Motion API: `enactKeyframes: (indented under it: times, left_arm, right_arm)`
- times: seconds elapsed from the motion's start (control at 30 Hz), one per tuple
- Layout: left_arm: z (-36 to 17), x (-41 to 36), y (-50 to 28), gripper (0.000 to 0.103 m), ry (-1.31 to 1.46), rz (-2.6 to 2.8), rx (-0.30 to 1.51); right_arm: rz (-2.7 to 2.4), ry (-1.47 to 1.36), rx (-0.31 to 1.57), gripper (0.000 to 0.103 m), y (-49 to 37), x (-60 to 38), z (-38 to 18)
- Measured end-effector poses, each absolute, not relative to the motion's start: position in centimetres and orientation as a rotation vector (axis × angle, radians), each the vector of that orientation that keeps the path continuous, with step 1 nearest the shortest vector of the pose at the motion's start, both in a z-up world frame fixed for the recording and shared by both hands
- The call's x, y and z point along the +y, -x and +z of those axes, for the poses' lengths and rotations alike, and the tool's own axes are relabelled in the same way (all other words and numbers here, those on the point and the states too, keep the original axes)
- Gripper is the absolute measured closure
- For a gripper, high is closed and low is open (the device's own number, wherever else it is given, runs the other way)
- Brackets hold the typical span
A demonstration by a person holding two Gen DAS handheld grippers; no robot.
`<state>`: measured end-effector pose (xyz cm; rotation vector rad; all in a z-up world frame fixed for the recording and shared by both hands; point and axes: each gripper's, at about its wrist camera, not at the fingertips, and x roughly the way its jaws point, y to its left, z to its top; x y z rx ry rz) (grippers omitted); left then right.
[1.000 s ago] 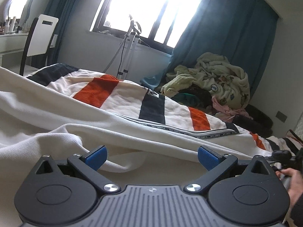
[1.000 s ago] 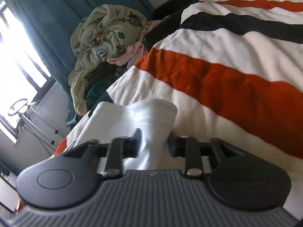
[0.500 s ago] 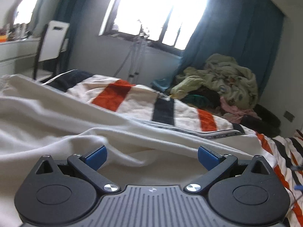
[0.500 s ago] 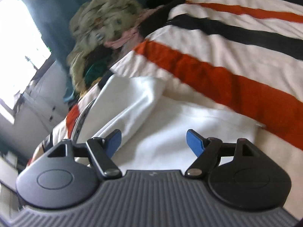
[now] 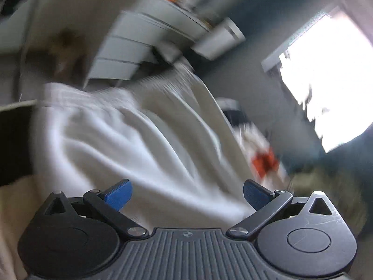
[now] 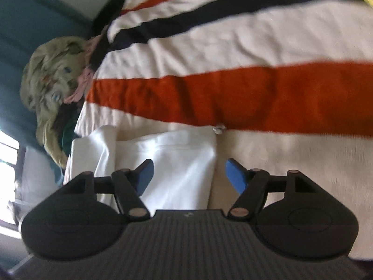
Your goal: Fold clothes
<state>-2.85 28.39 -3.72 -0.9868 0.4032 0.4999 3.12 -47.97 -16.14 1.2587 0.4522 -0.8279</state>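
A white garment (image 6: pixel 177 163) lies on the striped bedspread (image 6: pixel 256 98), its folded end just under and ahead of my right gripper (image 6: pixel 188 175). The right gripper is open and holds nothing; its blue pads (image 6: pixel 235 175) stand wide apart. In the left wrist view the picture is blurred and tilted. The same white garment (image 5: pixel 130 144) lies rumpled in ridges ahead of my left gripper (image 5: pixel 186 196), which is open and empty, just above the cloth.
A heap of other clothes and a patterned blanket (image 6: pixel 53 74) sits at the far end of the bed beside a teal curtain (image 6: pixel 28 23). A white dresser (image 5: pixel 139 44) and a bright window (image 5: pixel 326 77) show beyond the bed in the left view.
My right gripper let go of the white garment, opened and drew back. My left gripper swung sharply, so its view now tilts toward the dresser.
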Motion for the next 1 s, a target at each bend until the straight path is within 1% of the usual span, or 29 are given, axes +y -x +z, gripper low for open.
enactKeyframes:
  times: [0.1, 0.13, 0.17, 0.2, 0.23, 0.27, 0.33, 0.47, 0.5, 0.63, 0.7, 0.73, 0.77, 0.83, 0.87, 1.0]
  left_arm:
    - [-3.2, 31.3, 6.4, 0.0, 1.036, 0.636, 0.306]
    - [-3.1, 32.1, 7.4, 0.0, 1.038, 0.686, 0.292]
    - [-3.1, 33.0, 8.2, 0.0, 1.047, 0.716, 0.305]
    - [-3.0, 33.9, 8.9, 0.0, 1.056, 0.744, 0.321]
    - [-3.3, 34.5, 9.5, 0.0, 1.083, 0.748, 0.32]
    - [-3.6, 35.1, 10.0, 0.0, 1.112, 0.749, 0.317]
    - [-4.3, 36.0, 10.8, 0.0, 1.162, 0.745, 0.317]
    - [-6.4, 36.4, 10.3, 0.002, 1.234, 0.663, 0.401]
    - [-7.1, 36.6, 9.9, 0.002, 1.259, 0.636, 0.43]
    - [-7.5, 36.4, 10.0, 0.002, 1.282, 0.593, 0.415]
    - [-7.7, 36.1, 10.3, 0.002, 1.295, 0.558, 0.388]
    - [-7.8, 35.9, 10.5, 0.002, 1.324, 0.524, 0.357]
    - [-8.0, 35.8, 10.7, 0.002, 1.355, 0.486, 0.323]
    - [-8.0, 35.4, 10.7, 0.002, 1.374, 0.446, 0.271]
    - [-8.0, 35.5, 10.4, 0.002, 1.375, 0.435, 0.249]
    - [-8.1, 35.1, 9.4, 0.002, 1.37, 0.389, 0.193]
  right_arm:
    - [-0.826, -1.337, 0.434, 0.032, -3.0, -48.2, -17.2]
    - [-0.823, -1.344, 0.432, 0.037, -3.1, -48.2, -17.4]
    - [-0.812, -1.358, 0.418, 0.056, -3.1, -48.3, -17.5]
    - [-0.8, -1.372, 0.404, 0.067, -3.2, -48.3, -17.6]
    - [-0.786, -1.383, 0.392, 0.08, -3.2, -48.4, -17.6]
    - [-0.775, -1.39, 0.377, 0.086, -3.1, -48.4, -17.6]
    - [-0.771, -1.383, 0.355, 0.088, -3.1, -48.4, -17.2]
    - [-0.802, -1.376, 0.34, 0.088, -2.8, -48.4, -16.9]
    - [-0.822, -1.378, 0.35, 0.087, -2.7, -48.4, -16.9]
    - [-0.92, -1.393, 0.428, 0.085, -2.5, -48.3, -17.4]
    - [-0.943, -1.408, 0.451, 0.077, -2.4, -48.4, -17.8]
    - [-0.952, -1.413, 0.458, 0.066, -2.4, -48.4, -17.9]
    - [-0.956, -1.415, 0.448, 0.052, -2.3, -48.4, -18.0]
    - [-0.964, -1.417, 0.43, 0.039, -2.1, -48.5, -18.1]
    - [-0.969, -1.416, 0.424, 0.037, -2.0, -48.5, -18.1]
    - [-0.984, -1.429, 0.445, 0.039, -2.0, -48.5, -18.4]
